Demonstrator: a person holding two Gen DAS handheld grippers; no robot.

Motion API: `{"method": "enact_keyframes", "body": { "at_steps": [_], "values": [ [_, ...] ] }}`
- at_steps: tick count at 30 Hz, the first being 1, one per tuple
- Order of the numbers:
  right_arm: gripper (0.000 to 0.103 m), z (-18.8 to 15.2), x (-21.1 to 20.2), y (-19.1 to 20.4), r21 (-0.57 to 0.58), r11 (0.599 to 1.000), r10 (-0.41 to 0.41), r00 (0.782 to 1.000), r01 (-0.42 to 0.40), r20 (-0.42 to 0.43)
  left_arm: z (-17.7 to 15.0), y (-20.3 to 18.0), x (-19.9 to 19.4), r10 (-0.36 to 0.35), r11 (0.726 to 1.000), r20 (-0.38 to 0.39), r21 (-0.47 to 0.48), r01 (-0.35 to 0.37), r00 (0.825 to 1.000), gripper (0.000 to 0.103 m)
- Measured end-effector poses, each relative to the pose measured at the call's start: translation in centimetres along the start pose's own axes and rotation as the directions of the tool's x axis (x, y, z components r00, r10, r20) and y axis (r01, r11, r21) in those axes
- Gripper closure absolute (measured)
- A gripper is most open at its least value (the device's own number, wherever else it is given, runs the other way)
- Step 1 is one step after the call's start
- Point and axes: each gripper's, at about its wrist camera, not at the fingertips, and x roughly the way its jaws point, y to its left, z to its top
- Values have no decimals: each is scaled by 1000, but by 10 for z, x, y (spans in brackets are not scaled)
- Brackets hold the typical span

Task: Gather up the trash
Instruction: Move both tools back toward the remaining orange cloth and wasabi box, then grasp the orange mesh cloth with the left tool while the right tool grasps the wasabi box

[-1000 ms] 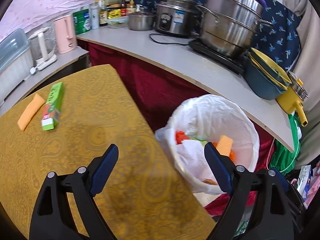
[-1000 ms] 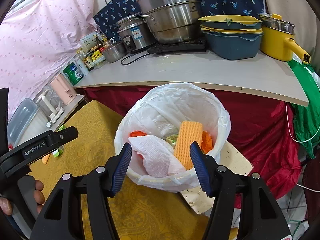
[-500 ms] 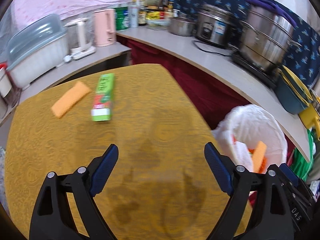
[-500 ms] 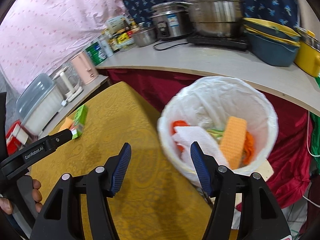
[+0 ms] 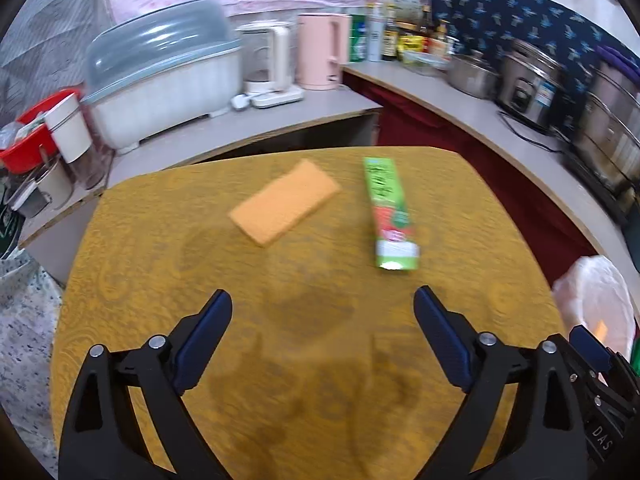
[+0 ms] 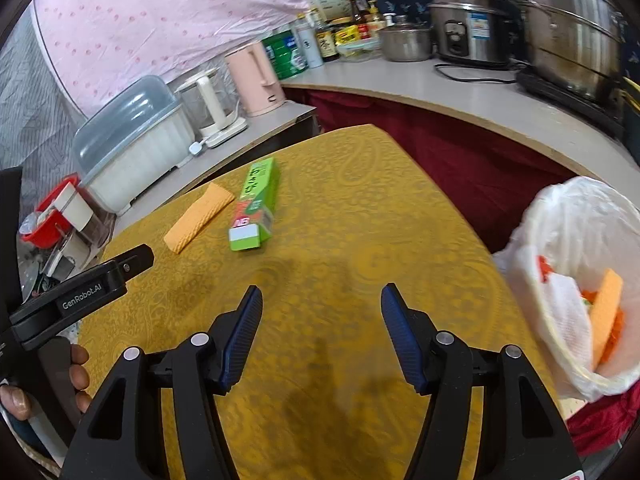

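Note:
An orange sponge (image 5: 285, 201) and a green carton (image 5: 389, 213) lie on the yellow-clothed table (image 5: 304, 320); both also show in the right wrist view, the sponge (image 6: 199, 217) left of the carton (image 6: 256, 204). My left gripper (image 5: 322, 332) is open and empty above the table, short of both. My right gripper (image 6: 321, 330) is open and empty over the table. The bin with a white bag (image 6: 568, 280) stands at the table's right edge, holding an orange sponge, white paper and orange scraps.
A counter (image 6: 460, 92) curves behind the table with pots, a rice cooker, bottles, a pink kettle (image 5: 320, 50) and a lidded dish rack (image 5: 160, 80). Red cloth hangs below the counter. The left gripper's body (image 6: 80, 292) shows at the left in the right wrist view.
Both grippers have swung left from over the bin toward the table. The sponge and carton now lie ahead of them. Both stay open and empty.

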Motion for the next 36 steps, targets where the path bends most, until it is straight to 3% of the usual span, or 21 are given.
{"method": "enact_keyframes", "body": {
  "at_steps": [6, 14, 26, 36],
  "values": [
    [43, 18, 47, 40, -34, 999, 24, 999, -25, -26, 17, 33, 30, 35, 999, -2, 0, -35, 999, 12],
    [40, 40, 110, 73, -31, 999, 29, 998, -30, -48, 34, 50, 82, 24, 999, -35, 37, -23, 999, 12],
    [40, 59, 176, 85, -41, 999, -2, 997, -1, -78, 58, 54, 148, 18, 998, -65, 65, -14, 998, 12],
    [40, 66, 199, 89, -73, 997, -18, 997, 13, -69, 67, 47, 185, -37, 998, -112, 37, 41, 993, 10]
  ]
}}
